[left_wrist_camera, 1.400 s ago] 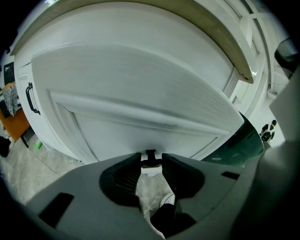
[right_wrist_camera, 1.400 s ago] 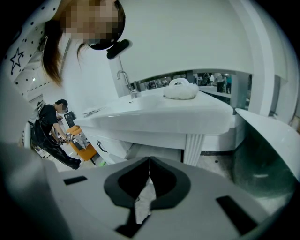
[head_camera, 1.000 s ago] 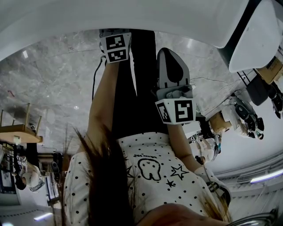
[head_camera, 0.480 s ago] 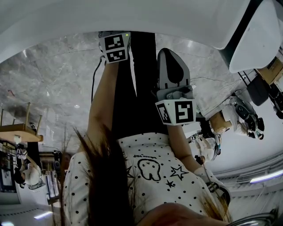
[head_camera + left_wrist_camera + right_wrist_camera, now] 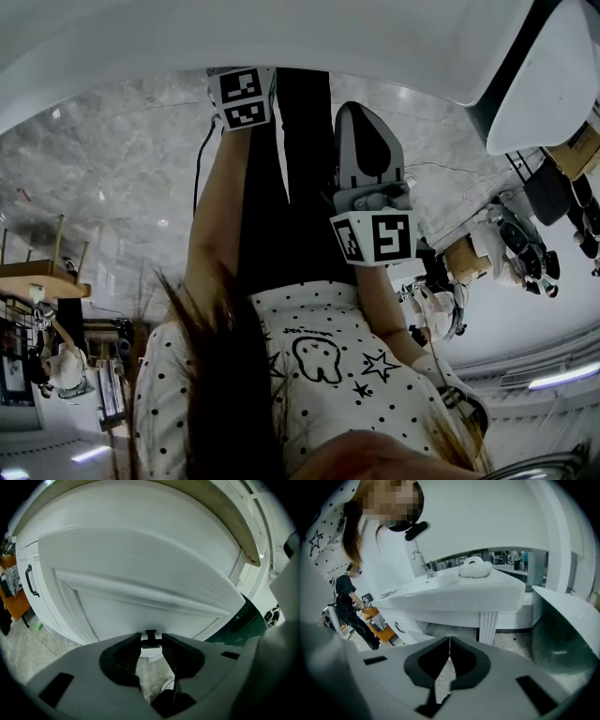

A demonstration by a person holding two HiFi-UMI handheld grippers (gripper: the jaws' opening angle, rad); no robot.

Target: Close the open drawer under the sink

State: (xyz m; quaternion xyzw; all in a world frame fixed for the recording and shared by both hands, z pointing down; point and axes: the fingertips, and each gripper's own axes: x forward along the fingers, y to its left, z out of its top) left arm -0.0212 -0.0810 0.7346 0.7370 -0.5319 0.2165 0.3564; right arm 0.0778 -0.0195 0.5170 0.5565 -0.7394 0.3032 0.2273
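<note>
Left gripper view: the left gripper [image 5: 151,642] has its jaws closed to a narrow gap and pinches the small black handle [image 5: 150,635] at the middle of the white drawer [image 5: 140,583], whose panelled front fills most of the frame and stands out from the cabinet behind it. To the left is a white cabinet door with a black bar pull [image 5: 31,580]. Right gripper view: the right gripper [image 5: 449,647] has its jaw tips pressed together with nothing between them and faces the white sink counter [image 5: 454,592], which carries a faucet [image 5: 420,560] and a white object [image 5: 474,567]. Head view: both grippers' marker cubes [image 5: 373,236] show over grey marble floor [image 5: 112,187], the left one up against a white surface, above a polka-dot shirt [image 5: 319,375].
</note>
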